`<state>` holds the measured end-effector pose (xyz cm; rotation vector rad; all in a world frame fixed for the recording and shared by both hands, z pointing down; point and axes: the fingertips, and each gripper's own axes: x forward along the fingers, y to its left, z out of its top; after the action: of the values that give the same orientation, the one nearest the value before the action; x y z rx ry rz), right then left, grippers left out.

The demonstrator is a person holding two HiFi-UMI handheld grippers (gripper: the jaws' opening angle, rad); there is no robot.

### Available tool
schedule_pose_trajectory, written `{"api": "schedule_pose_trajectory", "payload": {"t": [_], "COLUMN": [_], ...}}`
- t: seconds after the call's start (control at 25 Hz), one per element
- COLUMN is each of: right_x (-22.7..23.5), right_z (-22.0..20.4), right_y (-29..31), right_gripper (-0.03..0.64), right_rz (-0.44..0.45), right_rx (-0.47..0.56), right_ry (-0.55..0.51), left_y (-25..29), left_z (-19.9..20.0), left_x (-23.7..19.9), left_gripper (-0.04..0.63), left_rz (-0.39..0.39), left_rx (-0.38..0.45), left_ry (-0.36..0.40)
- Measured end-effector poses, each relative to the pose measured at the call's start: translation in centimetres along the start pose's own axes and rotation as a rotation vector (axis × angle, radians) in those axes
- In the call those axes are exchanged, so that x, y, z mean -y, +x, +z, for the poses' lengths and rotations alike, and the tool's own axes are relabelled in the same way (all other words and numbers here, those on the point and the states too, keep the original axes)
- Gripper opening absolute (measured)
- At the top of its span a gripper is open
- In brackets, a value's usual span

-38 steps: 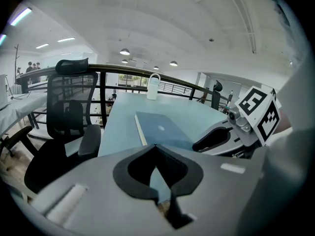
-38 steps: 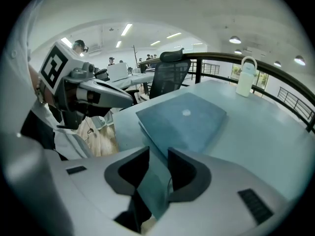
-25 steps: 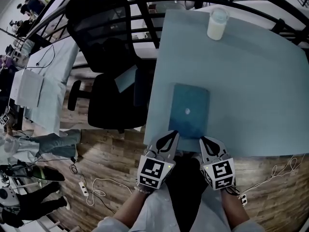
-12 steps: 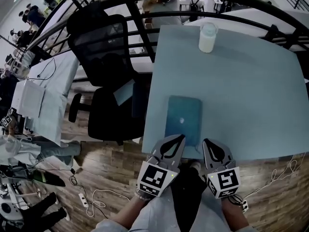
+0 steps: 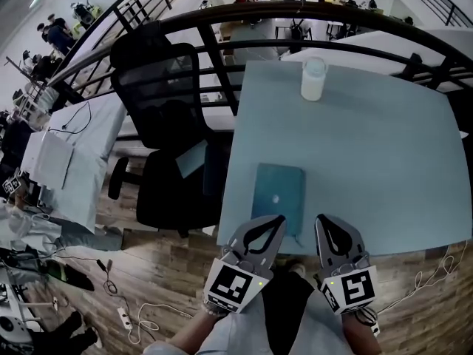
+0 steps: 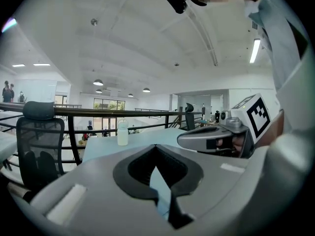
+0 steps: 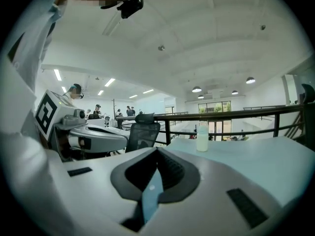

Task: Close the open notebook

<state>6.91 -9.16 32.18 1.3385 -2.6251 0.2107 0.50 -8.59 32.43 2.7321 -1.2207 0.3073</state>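
Observation:
The teal notebook [image 5: 277,194] lies closed and flat near the front edge of the pale blue table [image 5: 369,146]. My left gripper [image 5: 280,218] hovers above and just short of the notebook's near edge, jaws shut with nothing held. My right gripper [image 5: 320,218] hangs beside it to the right, also shut and empty. In the left gripper view the shut tips [image 6: 155,146] point across the table, with the right gripper [image 6: 211,139] alongside. The right gripper view shows its shut tips [image 7: 157,149] and a sliver of the notebook [image 7: 152,193] below.
A white bottle [image 5: 312,78] stands at the table's far edge. A black office chair [image 5: 159,117] sits left of the table, with a dark railing [image 5: 295,9] behind. Cables lie on the wooden floor [image 5: 140,309] below.
Both grippers have lifted and drawn back from the notebook's near edge. The notebook stays closed and has not moved on the table.

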Motion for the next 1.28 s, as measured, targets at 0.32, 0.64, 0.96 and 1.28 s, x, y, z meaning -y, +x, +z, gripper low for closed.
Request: {"api": "schedule_pose_trajectory", "payload": {"t": [0.32, 0.64, 0.96, 1.28], "right_x": [0.6, 0.9, 0.7, 0.6], "right_z": [2.4, 3.6, 4.3, 4.1], "right_y": [-0.8, -1.0, -1.6, -1.7], "right_gripper": [0.0, 0.0, 0.0, 0.0], "right_rz": [-0.008, -0.008, -0.002, -0.001], "right_rx": [0.049, 0.073, 0.087, 0.081], "right_ry": [-0.042, -0.065, -0.068, -0.094], "left_y": [-0.6, -0.1, 0.2, 0.4], "left_z": [2.8, 4.0, 4.1, 4.0], "left_x": [0.7, 0.9, 1.8, 2.0], "left_gripper": [0.002, 0.0, 0.002, 0.002], "left_rz": [0.014, 0.006, -0.005, -0.013], "left_rx": [0.052, 0.082, 0.073, 0.074], "left_ry": [-0.005, -0.024, -0.019, -0.015]}}
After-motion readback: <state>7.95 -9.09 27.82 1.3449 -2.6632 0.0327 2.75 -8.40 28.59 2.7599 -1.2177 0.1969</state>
